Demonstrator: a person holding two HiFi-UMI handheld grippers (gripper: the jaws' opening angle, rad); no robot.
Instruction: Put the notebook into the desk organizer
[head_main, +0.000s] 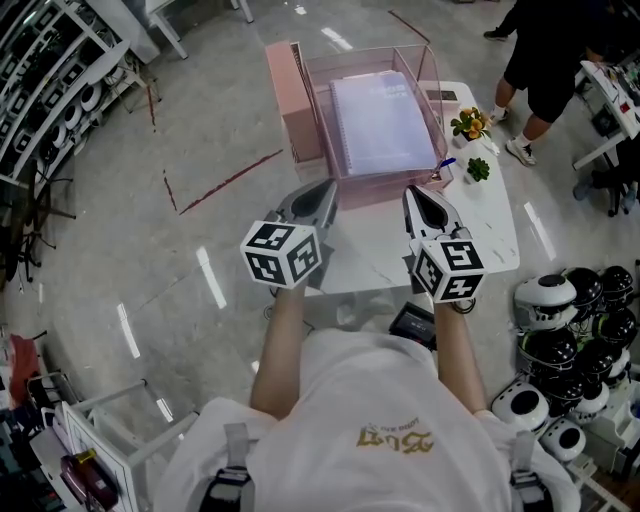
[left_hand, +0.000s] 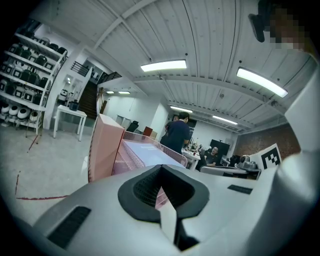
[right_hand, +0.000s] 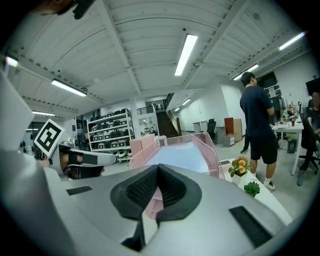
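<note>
Right gripper (head_main: 416, 194) overhangs white table (head_main: 496, 216) (glossy floor (head_main: 150, 250)).

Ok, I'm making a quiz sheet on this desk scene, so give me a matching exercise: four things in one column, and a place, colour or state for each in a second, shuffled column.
Things:
1. notebook
2. desk organizer
3. succulent
4. right hand-held gripper

Descriptions:
A. green, on the table to the right of the organizer
B. jaws shut, nothing held
C. pink, standing on the white table
D. lying flat in the organizer

Pairs: 1-D, 2-C, 3-A, 4-B.
</note>
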